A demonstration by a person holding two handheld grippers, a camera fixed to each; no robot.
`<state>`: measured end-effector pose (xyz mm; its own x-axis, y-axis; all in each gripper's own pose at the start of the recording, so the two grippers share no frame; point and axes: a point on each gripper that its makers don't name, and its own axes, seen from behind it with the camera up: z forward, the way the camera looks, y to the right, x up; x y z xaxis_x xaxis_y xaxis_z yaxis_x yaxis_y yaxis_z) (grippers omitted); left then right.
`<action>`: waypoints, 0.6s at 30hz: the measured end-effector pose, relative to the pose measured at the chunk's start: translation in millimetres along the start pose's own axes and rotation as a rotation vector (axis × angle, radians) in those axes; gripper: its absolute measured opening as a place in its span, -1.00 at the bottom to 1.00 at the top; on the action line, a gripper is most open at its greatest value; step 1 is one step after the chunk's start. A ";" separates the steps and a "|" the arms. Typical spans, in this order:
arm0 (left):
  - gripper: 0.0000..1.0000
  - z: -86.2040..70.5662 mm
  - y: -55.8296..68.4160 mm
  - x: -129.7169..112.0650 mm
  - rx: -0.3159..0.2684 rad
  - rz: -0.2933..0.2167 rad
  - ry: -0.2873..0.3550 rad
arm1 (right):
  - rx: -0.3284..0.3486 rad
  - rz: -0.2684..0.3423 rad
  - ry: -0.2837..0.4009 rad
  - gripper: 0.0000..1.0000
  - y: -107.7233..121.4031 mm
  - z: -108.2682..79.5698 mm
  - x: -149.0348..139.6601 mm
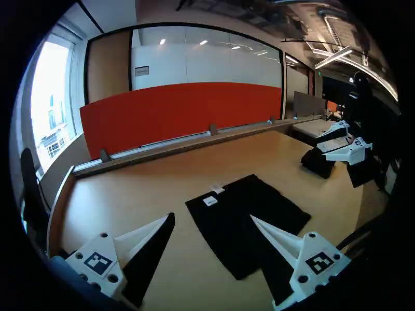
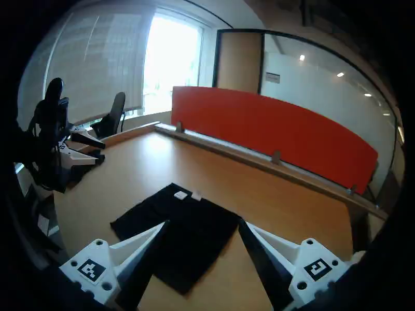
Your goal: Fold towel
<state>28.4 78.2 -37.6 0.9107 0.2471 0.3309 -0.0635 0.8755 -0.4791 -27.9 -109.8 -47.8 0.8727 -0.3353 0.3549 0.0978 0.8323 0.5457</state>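
Left gripper view first, going left to right: a bright window (image 1: pixel 52 114) was at the far left with a dark chair (image 1: pixel 30 181) under it. Then came the wood worktop (image 1: pixel 155 181), running back to a long red divider (image 1: pixel 181 111) along its far edge. The left gripper (image 1: pixel 211 216) sat low in the shot with its fingers (image 1: pixel 148 246) spread wide and nothing between them. The towel (image 1: pixel 259 207) was black and lay flat on the worktop just ahead of that gripper. It was a bit off toward the right finger, which covered the towel's near part in this view. Two small white labels (image 1: pixel 210 201) sat at the towel's far-left edge. Way over on the right, the right gripper (image 1: pixel 340 147) hung by the worktop's edge, well apart from the towel.

Right gripper view, same order: the left gripper (image 2: pixel 78 150) showed at the far left near the worktop's (image 2: pixel 290 207) edge, with a chair (image 2: pixel 114 119) behind it. The window (image 2: pixel 171 62) glared up top and the divider (image 2: pixel 270 129) ran off to the right. The right gripper (image 2: pixel 203 222) was at the bottom, its fingers (image 2: pixel 140 254) also wide apart and holding nothing. The towel (image 2: pixel 187 233) lay flat just ahead of and between the fingertips, roughly centred, with its labels (image 2: pixel 180 195) on the far edge. I couldn't tell if either gripper touched the cloth.
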 end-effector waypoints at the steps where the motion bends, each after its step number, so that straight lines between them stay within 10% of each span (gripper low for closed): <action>1: 0.92 2.0 2.1 -5.4 -0.005 0.001 -0.010 | 0.003 -0.001 -0.009 1.00 -0.7 1.6 -4.8; 18: 0.92 30.7 24.7 -80.3 -0.061 0.040 -0.150 | 0.057 -0.029 -0.146 1.00 -19.9 26.7 -85.1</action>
<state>-58.8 92.8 -51.0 0.8365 0.3443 0.4263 -0.0694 0.8382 -0.5409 -117.0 -109.6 -68.6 0.7904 -0.4234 0.4428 0.0912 0.7961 0.5983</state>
